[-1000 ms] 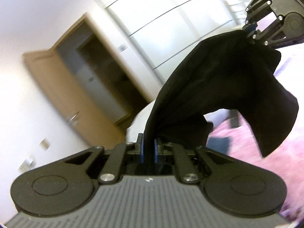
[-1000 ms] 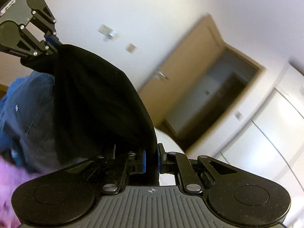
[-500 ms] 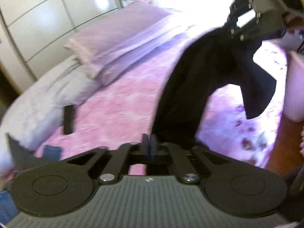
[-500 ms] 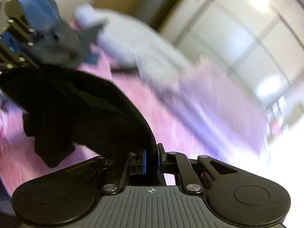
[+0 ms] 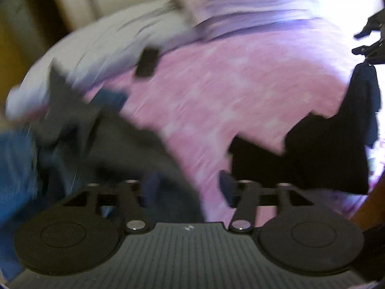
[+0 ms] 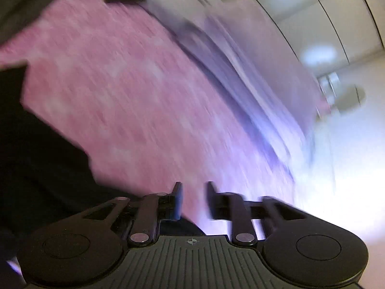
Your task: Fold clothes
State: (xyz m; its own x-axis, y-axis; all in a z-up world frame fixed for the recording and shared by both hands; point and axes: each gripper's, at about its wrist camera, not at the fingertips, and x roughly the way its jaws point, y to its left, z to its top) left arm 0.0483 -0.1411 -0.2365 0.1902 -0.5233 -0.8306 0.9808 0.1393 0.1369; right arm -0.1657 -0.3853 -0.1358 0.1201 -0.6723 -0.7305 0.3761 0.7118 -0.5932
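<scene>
A black garment point(image 5: 312, 149) lies on the pink bedspread point(image 5: 228, 91) at the right of the left wrist view; it also shows at the left of the right wrist view point(image 6: 36, 156). My left gripper point(image 5: 189, 187) is open and empty, over the bed between the black garment and a dark grey garment point(image 5: 125, 144). My right gripper point(image 6: 193, 200) is open and empty just right of the black garment. Both views are motion-blurred. The right gripper's body point(image 5: 373, 43) shows at the left wrist view's right edge.
A heap of clothes with blue denim point(image 5: 16, 168) lies at the left. A small black flat object point(image 5: 146, 62) rests near a grey blanket point(image 5: 108, 41). Lilac pillows point(image 5: 240, 9) and white wardrobe doors point(image 6: 324, 12) are behind. A wooden edge point(image 5: 370, 207) is at the right.
Both grippers held the black garment in the air between them; both have opened and let it go, and it now lies on the bed. Both cameras have swung down toward the bed.
</scene>
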